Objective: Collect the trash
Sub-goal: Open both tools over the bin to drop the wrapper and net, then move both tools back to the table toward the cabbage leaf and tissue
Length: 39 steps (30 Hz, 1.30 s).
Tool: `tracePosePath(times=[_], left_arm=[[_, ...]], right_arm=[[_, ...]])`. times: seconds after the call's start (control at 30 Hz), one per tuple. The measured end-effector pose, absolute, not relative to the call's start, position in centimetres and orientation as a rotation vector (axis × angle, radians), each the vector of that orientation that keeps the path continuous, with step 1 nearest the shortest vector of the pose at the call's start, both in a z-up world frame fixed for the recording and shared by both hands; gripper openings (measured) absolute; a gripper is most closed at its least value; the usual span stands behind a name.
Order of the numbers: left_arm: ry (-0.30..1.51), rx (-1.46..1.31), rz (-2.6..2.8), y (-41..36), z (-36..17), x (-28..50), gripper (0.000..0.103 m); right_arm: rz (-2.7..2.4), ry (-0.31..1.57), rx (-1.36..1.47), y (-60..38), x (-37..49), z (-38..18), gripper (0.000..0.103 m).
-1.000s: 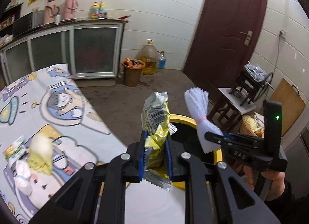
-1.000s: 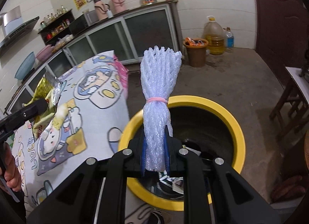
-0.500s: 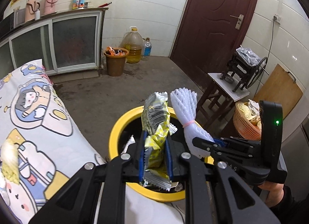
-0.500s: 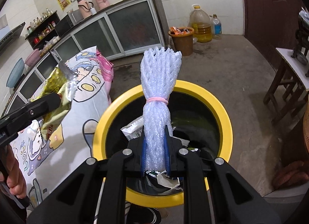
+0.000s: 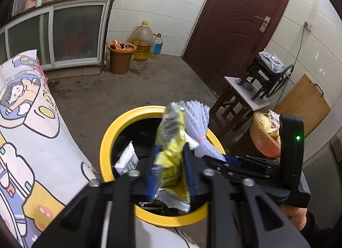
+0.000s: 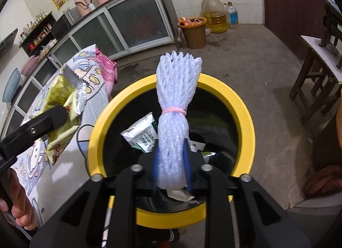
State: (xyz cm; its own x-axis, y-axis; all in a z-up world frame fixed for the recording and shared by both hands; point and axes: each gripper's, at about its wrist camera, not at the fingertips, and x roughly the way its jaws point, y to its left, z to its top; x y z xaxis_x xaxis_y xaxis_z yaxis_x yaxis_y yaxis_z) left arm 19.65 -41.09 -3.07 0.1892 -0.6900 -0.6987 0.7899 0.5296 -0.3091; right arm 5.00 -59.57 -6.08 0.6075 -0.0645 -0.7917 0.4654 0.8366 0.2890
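A yellow-rimmed black trash bin stands on the floor beside the table, with a carton and other litter inside. My left gripper hovers over it; its jaws are opening, and a yellow-green snack wrapper stands loose and tilted between the blue pads. My right gripper is over the bin too, its jaws also opening, and a white foam net tied with a pink band stays upright between them. Each gripper appears in the other's view: the right gripper, the left gripper.
The table with a cartoon-print cloth borders the bin on the left. A brown bucket and an oil jug stand by the cabinet. A stool with a hand mill and an orange basket are on the right.
Both grippers sank toward the bin, which now fills the view below them. Both sets of jaws have widened, and the wrapper has tipped to the left.
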Motion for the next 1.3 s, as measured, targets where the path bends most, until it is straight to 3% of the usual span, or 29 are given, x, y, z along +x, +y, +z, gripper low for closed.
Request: tracePosePath(times=[0.03, 0.1, 0.27, 0.9, 1.3], left_arm=[[0.908, 0.116, -1.038, -40.9, -3.1, 19.8, 0.042], [0.906, 0.097, -1.024, -40.6, -3.0, 19.9, 0.067], [0.900, 0.041, -0.996, -38.8, -2.6, 20.8, 0.076], [0.804, -0.021, -0.909, -29.4, 1.0, 22.3, 0.077], [0.738, -0.019, -0.704, -16.0, 2.4, 24.1, 0.079]], right_arm=[[-0.331, 0.870, 0.505, -59.7, 4.9, -6.1, 0.044], [-0.355, 0.864, 0.509, -60.0, 4.6, -6.0, 0.054], [-0.384, 0.859, 0.511, -60.4, 3.6, -5.7, 0.054], [-0.306, 0.818, 0.440, -55.2, 5.4, -1.9, 0.054], [-0.119, 0.798, 0.343, -46.9, 11.4, 0.4, 0.054]])
